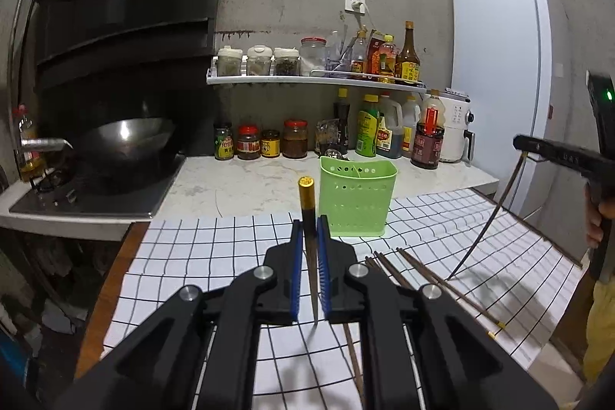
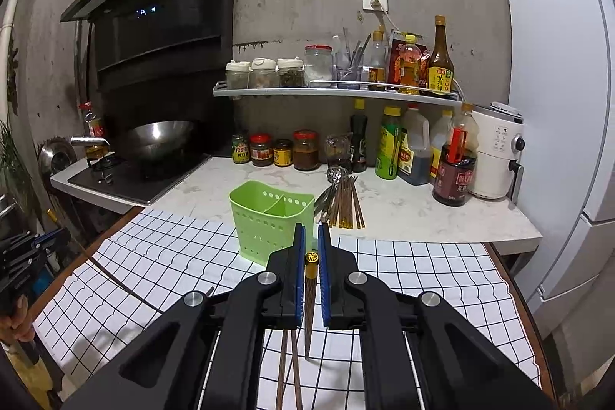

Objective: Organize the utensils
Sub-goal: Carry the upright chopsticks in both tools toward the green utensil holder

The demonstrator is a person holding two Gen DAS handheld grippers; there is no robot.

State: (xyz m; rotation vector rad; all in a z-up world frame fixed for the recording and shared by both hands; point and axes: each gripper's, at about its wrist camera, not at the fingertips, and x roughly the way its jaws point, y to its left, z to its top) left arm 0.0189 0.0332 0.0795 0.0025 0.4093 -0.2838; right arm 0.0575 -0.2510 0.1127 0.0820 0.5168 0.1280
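Note:
My left gripper [image 1: 310, 223] is shut on a dark chopstick [image 1: 307, 206] with a gold cap, held upright just in front of the green perforated utensil holder [image 1: 357, 200]. My right gripper [image 2: 311, 231] is shut on another gold-capped chopstick [image 2: 311, 279], to the right of the green holder [image 2: 269, 218]. The holder has two compartments and stands on the checked cloth [image 2: 423, 275]. Loose chopsticks [image 1: 434, 279] lie on the cloth to my left gripper's right. More chopsticks and spoons [image 2: 344, 202] lie on the marble counter behind the holder.
A wok [image 2: 159, 139] sits on the stove at left. Jars and sauce bottles [image 2: 346, 148] line the counter's back, under a shelf [image 2: 334, 91] of more. A white air fryer [image 2: 496, 156] and fridge [image 2: 557, 83] stand at right.

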